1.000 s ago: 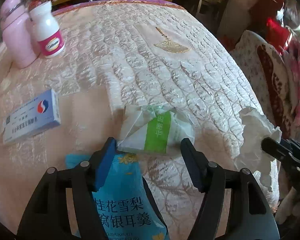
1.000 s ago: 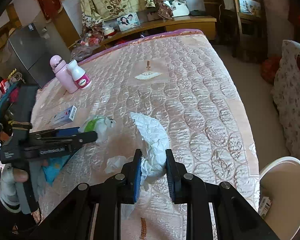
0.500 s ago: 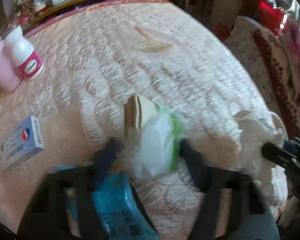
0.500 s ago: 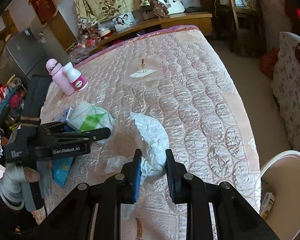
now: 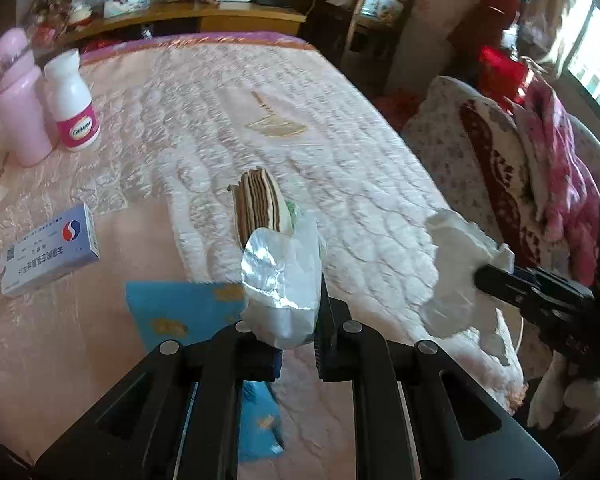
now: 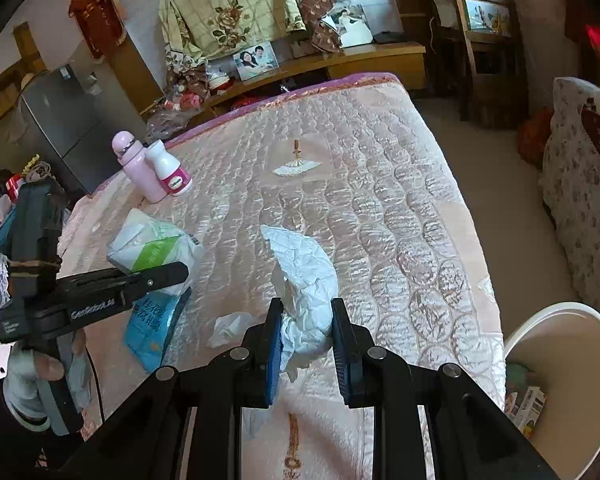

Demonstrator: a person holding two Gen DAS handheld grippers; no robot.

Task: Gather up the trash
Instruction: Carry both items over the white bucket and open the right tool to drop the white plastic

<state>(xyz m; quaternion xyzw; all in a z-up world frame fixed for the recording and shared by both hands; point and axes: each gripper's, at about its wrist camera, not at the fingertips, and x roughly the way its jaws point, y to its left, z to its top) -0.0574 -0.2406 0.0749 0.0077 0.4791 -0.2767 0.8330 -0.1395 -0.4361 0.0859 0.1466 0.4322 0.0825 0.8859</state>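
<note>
My left gripper (image 5: pixel 296 320) is shut on a crumpled white and green snack wrapper (image 5: pixel 278 264) and holds it above the pink quilted bed; the wrapper also shows in the right wrist view (image 6: pixel 156 244). My right gripper (image 6: pixel 306 344) is shut on a crumpled white tissue (image 6: pixel 306 280), seen too in the left wrist view (image 5: pixel 456 264). A blue snack packet (image 5: pixel 180 312) lies on the bed under the left gripper. A small white tissue scrap (image 6: pixel 230 326) lies on the bed left of my right gripper.
A pink bottle (image 5: pixel 16 96), a white pill bottle (image 5: pixel 74 108) and a blue-white medicine box (image 5: pixel 48 252) stand on the bed's left side. A white bin (image 6: pixel 560 376) with some trash inside stands on the floor right of the bed. An armchair (image 5: pixel 500 168) is at right.
My left gripper closed on the white and green wrapper and lifted it off the bed, turning it on end. My right gripper kept holding the tissue.
</note>
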